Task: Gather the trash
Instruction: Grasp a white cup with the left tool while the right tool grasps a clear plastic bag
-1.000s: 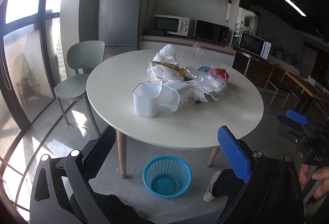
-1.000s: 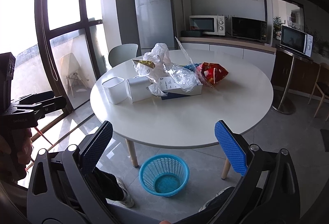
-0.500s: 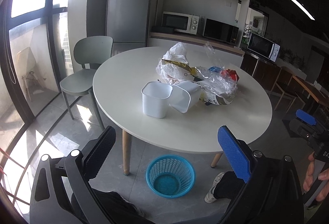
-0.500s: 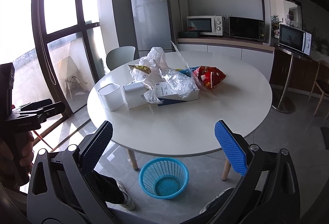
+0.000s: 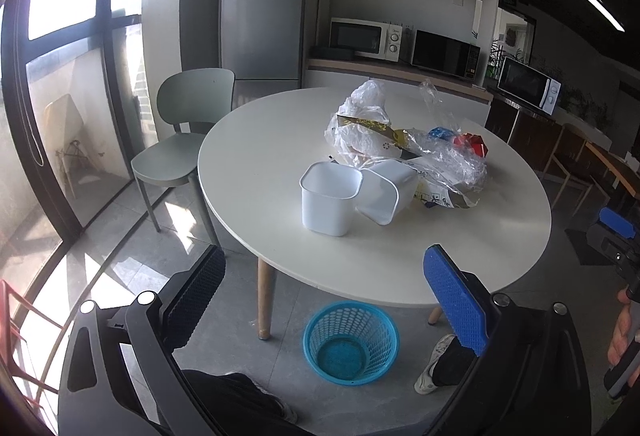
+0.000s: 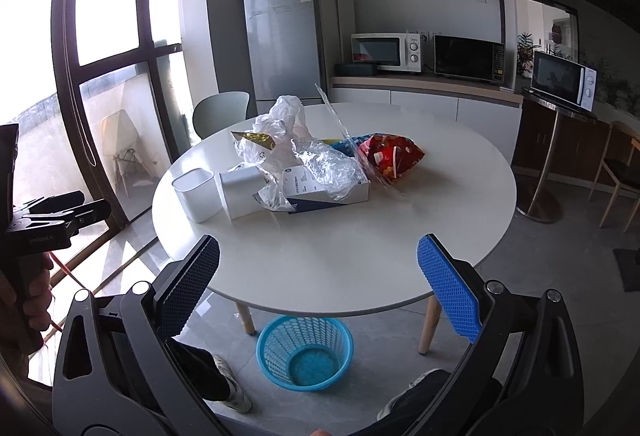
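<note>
A pile of trash lies on the round white table (image 5: 400, 260) (image 6: 360, 256): clear plastic bags (image 5: 360, 128) (image 6: 320, 160), a red snack bag (image 6: 390, 156) (image 5: 472, 145), a flat white and blue box (image 6: 332, 192), and two white plastic tubs, one upright (image 5: 330, 198) (image 6: 196, 194) and one tipped on its side (image 5: 384, 192) (image 6: 242, 192). A blue mesh waste basket (image 5: 351, 342) (image 6: 305, 352) stands on the floor under the table's near edge. My left gripper (image 5: 322, 296) and right gripper (image 6: 318, 284) are both open and empty, held short of the table.
A grey-green chair (image 5: 184, 140) stands at the table's left. A fridge (image 5: 262, 20) and a counter with microwaves (image 6: 386, 51) are behind. Glass windows (image 6: 100, 76) run along the left. Wooden table legs (image 5: 264, 300) stand near the basket. My shoes (image 6: 230, 380) are on the floor.
Both grippers have drifted a little closer to the table and shifted slightly sideways. Nothing on the table has moved. Both stay open.
</note>
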